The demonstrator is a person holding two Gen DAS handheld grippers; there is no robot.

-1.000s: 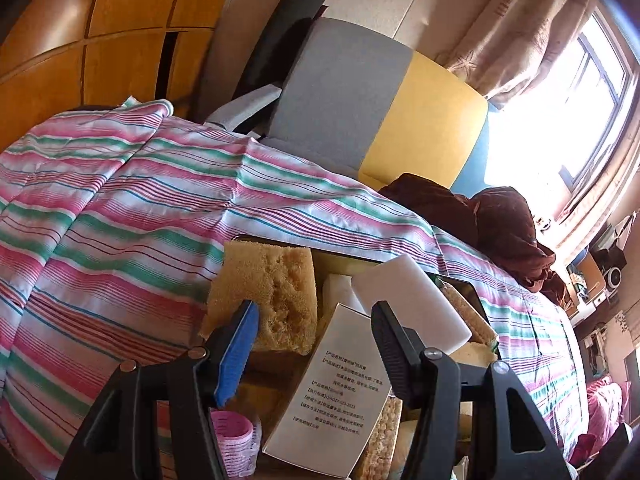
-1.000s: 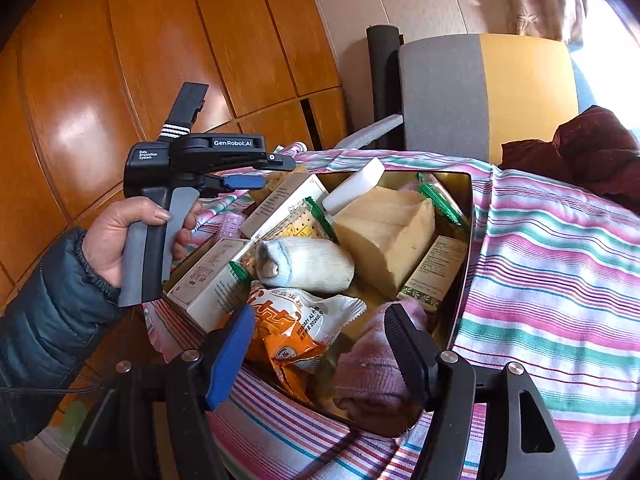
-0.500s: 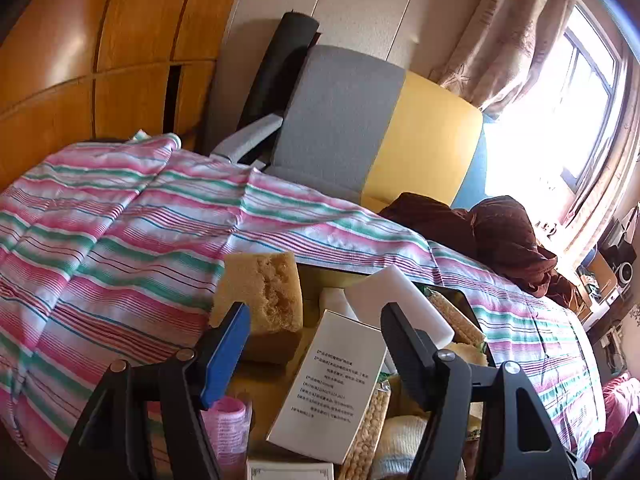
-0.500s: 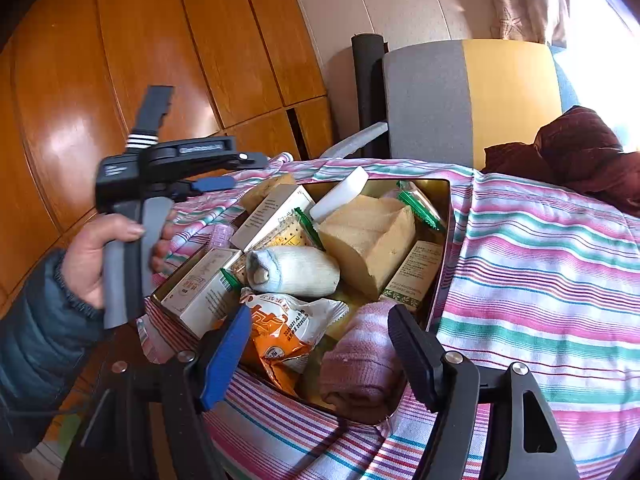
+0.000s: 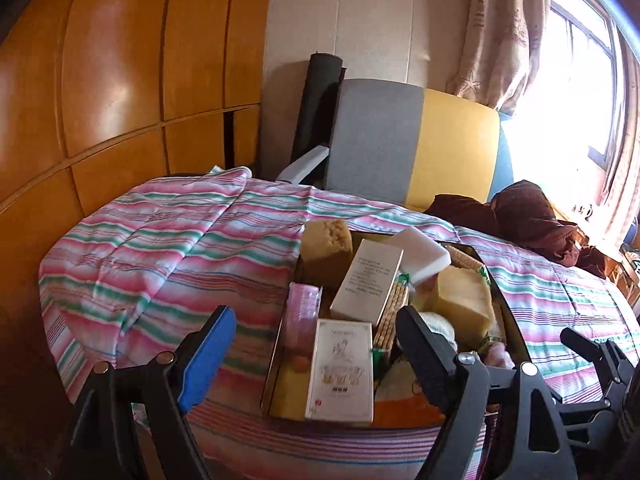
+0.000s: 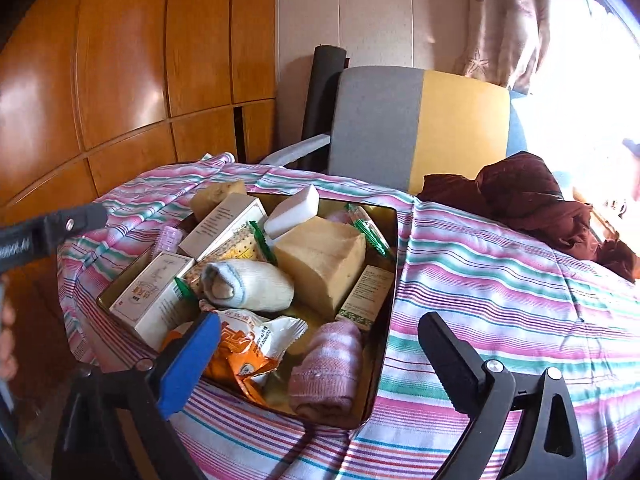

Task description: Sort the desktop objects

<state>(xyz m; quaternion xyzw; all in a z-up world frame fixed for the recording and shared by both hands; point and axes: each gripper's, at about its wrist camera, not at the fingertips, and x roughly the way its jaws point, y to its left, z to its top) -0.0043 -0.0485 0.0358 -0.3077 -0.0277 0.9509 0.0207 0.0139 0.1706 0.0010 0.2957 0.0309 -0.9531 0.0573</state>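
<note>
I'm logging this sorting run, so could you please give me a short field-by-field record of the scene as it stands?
surface: striped cloth
container: metal tray, crowded with items
soft items: white sock; pink sock
sponges: yellow sponge; white sponge
packaging: orange snack packet; white box
left gripper: open, empty
right gripper: open, empty
background: grey and yellow chair

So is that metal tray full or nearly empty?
Full: the tray is heaped with boxes, sponges, rolled socks and snack packets, some leaning on others.
</note>
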